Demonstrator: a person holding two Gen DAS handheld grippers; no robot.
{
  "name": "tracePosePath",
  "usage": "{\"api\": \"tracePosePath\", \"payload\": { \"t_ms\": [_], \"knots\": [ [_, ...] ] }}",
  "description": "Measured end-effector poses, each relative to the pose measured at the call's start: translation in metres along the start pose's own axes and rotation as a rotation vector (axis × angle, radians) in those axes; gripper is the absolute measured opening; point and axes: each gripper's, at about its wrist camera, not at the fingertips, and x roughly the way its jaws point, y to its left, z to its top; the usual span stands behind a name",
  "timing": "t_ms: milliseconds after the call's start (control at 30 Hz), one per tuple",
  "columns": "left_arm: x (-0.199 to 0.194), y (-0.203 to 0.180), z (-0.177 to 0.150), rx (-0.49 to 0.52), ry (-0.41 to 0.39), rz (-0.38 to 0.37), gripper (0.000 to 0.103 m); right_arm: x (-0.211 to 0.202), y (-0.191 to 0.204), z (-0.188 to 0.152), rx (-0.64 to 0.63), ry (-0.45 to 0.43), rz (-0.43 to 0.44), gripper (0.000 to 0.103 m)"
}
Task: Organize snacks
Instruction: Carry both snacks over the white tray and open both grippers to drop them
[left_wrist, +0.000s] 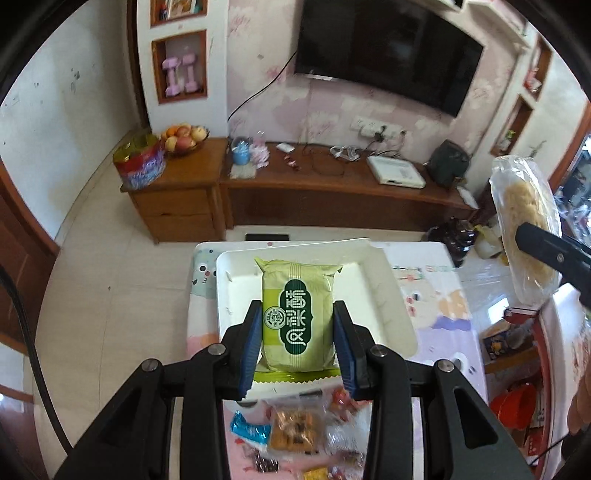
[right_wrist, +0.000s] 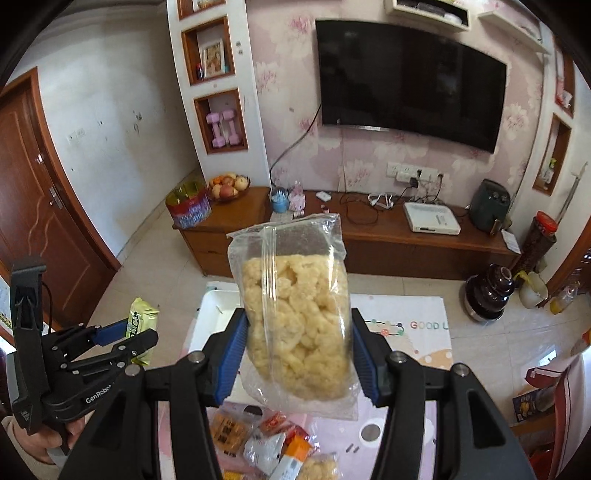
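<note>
Both grippers were loaded: our left gripper clamped a green snack packet mid-frame above the white tray, our right gripper gripped a clear bag of puffed snacks, while the tray looked empty and loose snacks waited at bottom.

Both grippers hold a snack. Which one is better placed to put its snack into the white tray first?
Probably the left gripper: its green snack packet hangs directly over the white tray.

tray on table, snack pile before it
</note>
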Motion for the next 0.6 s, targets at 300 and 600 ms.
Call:
{"api": "tracePosePath", "payload": {
  "t_ms": [300,600],
  "knots": [
    [0.115,0.003,0.008,-0.048,0.088,0.083,0.035,0.132,-0.005,-0.012,0.026,0.160,0.022,0.054],
    [0.181,-0.002,-0.007,-0.038,0.182,0.114,0.036,0.220,-0.017,-0.041,0.063,0.321,0.019,0.054]
  ]
}}
